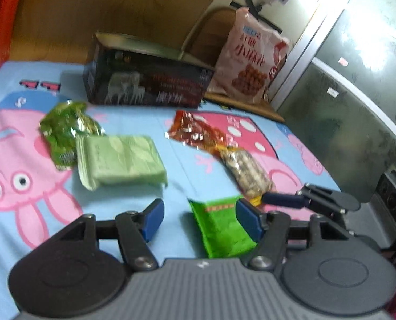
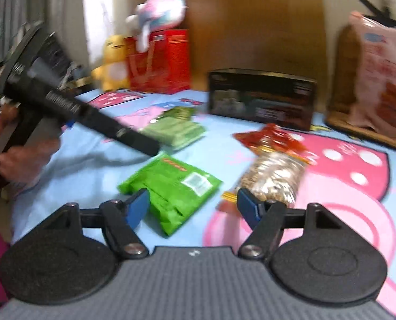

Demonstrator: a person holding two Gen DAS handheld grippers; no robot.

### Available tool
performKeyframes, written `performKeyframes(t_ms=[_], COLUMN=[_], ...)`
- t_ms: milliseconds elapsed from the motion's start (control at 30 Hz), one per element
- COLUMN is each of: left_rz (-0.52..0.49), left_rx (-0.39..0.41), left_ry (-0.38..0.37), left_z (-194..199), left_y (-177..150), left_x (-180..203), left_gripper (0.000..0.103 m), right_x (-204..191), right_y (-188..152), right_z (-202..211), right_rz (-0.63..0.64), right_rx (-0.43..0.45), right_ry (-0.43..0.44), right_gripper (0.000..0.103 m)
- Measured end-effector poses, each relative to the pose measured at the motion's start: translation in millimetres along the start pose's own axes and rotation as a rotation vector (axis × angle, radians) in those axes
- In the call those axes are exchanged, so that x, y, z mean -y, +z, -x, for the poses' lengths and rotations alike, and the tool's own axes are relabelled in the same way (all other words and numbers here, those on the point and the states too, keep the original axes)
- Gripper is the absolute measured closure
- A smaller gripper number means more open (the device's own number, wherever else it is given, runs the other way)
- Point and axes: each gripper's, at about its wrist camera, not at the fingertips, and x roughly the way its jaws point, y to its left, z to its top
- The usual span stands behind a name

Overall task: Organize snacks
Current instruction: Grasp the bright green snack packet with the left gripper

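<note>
Snack packets lie on a blue cartoon bedsheet [image 1: 176, 165]. My left gripper [image 1: 201, 220] is open and low over the sheet. A bright green packet [image 1: 222, 229] lies flat between its blue pads, close to the right one, and is not pinched. Farther off are a pale green packet [image 1: 123, 160], a crinkled green bag [image 1: 67, 130] and a red-topped clear bag of nuts [image 1: 251, 170]. My right gripper [image 2: 192, 208] is open above the same bright green packet [image 2: 176, 189], with the nut bag [image 2: 275, 178] just past its right pad. The left gripper [image 2: 151, 148] reaches in from the left.
A black box [image 1: 147, 80] stands at the back of the sheet, with a large pink snack bag [image 1: 251, 64] on a wooden chair beside it. A red box [image 2: 166, 61] and plush toys [image 2: 112, 61] sit at the far left. A hand [image 2: 24, 157] holds the left gripper.
</note>
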Motion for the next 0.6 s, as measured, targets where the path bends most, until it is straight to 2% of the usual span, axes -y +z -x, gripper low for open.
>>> performKeyframes(t_ms=[67, 167, 267, 333, 433, 500, 600], left_rz=[0.002, 0.012, 0.017, 0.023, 0.010, -0.007, 0.012], left_rx=[-0.011, -0.019, -0.026, -0.044, -0.052, -0.044, -0.030], left_ry=[-0.002, -0.016, -0.034, -0.045, -0.034, 0.003, 0.032], left_z=[-1, 0, 1, -1, -6, -7, -6], left_y=[-2, -5, -7, -9, -11, -9, -4], left_x=[0, 1, 3, 4, 7, 10, 6], left_gripper=[0.042, 0.042, 0.044, 0.047, 0.058, 0.062, 0.064], right_x=[1, -2, -16, -27, -34, -36, -33], right_y=[-2, -4, -8, -9, -4, 0, 6], right_z=[1, 0, -1, -5, -13, -21, -29], right_rz=[-0.021, -0.027, 0.018, 0.075, 0.099, 0.109, 0.070], right_rx=[0.002, -0.012, -0.048, -0.067, -0.070, -0.066, -0.059], right_ry=[-0.017, 0.031, 0.069, 0.055, 0.052, 0.016, 0.009], right_gripper=[0.032, 0.032, 0.032, 0.033, 0.045, 0.059, 0.061])
